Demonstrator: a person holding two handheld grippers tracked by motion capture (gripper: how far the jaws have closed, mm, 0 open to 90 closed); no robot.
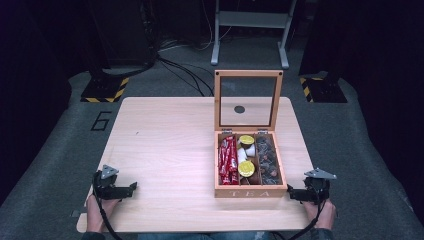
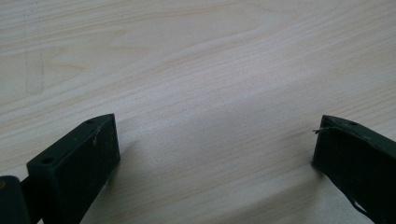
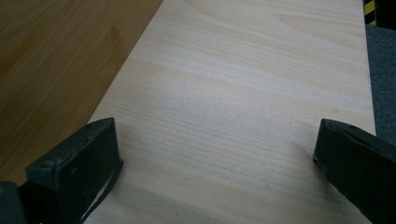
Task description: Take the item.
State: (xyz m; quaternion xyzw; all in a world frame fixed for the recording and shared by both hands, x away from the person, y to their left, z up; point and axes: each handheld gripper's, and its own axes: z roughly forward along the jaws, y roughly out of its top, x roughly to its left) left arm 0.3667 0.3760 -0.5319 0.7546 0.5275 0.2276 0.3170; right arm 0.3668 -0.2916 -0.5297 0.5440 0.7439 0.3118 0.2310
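A wooden tea box (image 1: 250,191) stands on the right half of the pale wooden table (image 1: 165,150), its glass lid (image 1: 248,100) upright and open. Red sachets (image 1: 228,161) fill its left compartment, yellow-lidded and white cups (image 1: 246,169) the middle one, dark packets (image 1: 268,160) the right one. My left gripper (image 1: 131,188) rests near the table's front left corner; in the left gripper view its jaws (image 2: 215,135) stand wide apart over bare wood. My right gripper (image 1: 291,193) sits just right of the box's front corner, open (image 3: 217,140), with the box's side wall (image 3: 56,60) at its left.
Grey carpet (image 1: 50,150) surrounds the table, and the table's right edge (image 3: 369,93) runs close to my right gripper. Behind the table stand a metal frame (image 1: 250,30), cables and yellow-black striped bases (image 1: 105,92).
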